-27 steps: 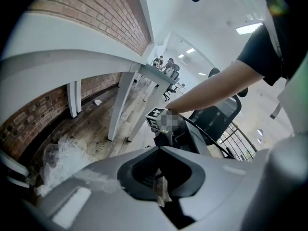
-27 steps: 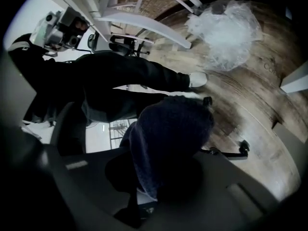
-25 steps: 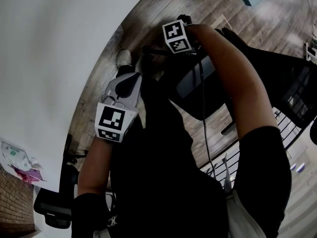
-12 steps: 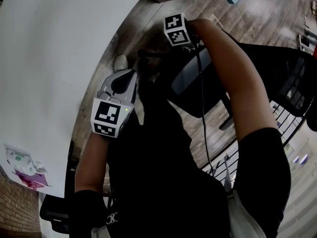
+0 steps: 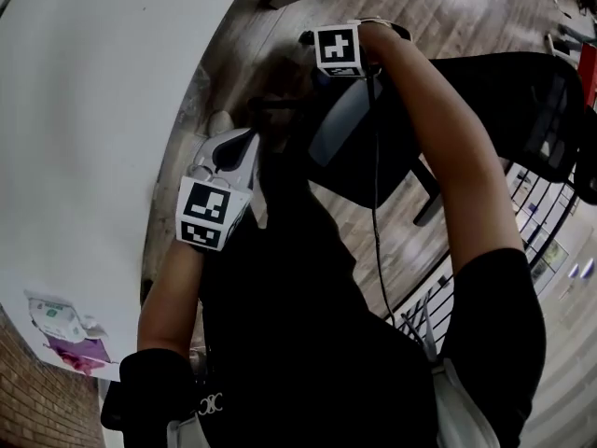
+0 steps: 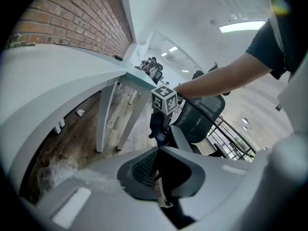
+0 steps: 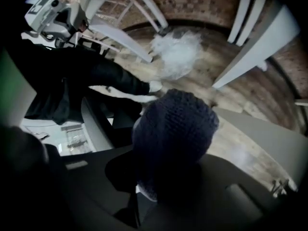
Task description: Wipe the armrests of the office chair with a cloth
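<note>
A dark blue knitted cloth [image 7: 175, 129] fills the middle of the right gripper view, and my right gripper [image 7: 168, 177] is shut on it. In the head view that right gripper [image 5: 326, 65] sits at the far end of the chair's grey armrest [image 5: 338, 127], its jaws hidden under the marker cube. The left gripper view shows the cloth [image 6: 156, 127] pressed at the armrest's [image 6: 181, 139] front end. My left gripper [image 5: 231, 146] hangs apart to the left, near the white desk, its jaws [image 6: 159, 153] together with nothing in them.
The chair's black mesh back [image 5: 504, 91] stands to the right. A curved white desk [image 5: 84, 110] fills the left side, its legs [image 6: 103, 114] standing on the wooden floor [image 5: 438, 17]. A black railing [image 5: 536, 222] runs at the right. A crumpled clear bag [image 7: 175, 52] lies under the desk.
The right gripper with the cloth has moved farther along the armrest, away from me. The left gripper has stayed roughly in place, and the head view has tilted.
</note>
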### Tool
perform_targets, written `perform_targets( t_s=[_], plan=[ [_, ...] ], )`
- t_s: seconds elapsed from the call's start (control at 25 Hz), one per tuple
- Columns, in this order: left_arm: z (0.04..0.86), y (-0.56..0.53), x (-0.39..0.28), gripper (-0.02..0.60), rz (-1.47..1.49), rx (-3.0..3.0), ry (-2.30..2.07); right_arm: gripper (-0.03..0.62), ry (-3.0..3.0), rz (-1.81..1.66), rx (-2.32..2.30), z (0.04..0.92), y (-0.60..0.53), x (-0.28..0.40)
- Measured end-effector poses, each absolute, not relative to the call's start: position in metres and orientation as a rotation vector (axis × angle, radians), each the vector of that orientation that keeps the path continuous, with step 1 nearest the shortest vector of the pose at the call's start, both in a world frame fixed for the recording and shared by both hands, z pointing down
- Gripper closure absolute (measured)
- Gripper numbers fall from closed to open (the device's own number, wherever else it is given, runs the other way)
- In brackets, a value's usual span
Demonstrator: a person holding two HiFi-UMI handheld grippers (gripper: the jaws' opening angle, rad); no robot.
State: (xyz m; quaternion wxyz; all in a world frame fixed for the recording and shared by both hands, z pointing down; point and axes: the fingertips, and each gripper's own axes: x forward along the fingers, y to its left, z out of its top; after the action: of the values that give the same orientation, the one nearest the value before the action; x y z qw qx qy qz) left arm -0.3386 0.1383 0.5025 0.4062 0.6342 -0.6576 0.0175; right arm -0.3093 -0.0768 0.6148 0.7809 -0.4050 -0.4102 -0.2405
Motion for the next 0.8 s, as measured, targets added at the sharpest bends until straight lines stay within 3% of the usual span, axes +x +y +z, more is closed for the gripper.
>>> perform_targets(
  t_s=[0.24, 0.4, 0.8],
  plan=[
    [0.481, 0.121, -0.351, 0.575, 0.101, 1.648, -1.684, 0.537, -1.424, -0.474, -0.708, 0.542, -0.074, -0.327],
    [0.469, 0.101, -0.356, 0.575, 0.156, 1.695, -1.703, 0.537, -1.720, -0.466, -0.473, 0.475, -0.087, -0.303],
    [0.429, 0.037, -0.300, 0.575, 0.256, 1.950, -1.550, 0.537, -1.852, -0.162, 0.088, 0.423, -0.057, -0.095]
  ],
)
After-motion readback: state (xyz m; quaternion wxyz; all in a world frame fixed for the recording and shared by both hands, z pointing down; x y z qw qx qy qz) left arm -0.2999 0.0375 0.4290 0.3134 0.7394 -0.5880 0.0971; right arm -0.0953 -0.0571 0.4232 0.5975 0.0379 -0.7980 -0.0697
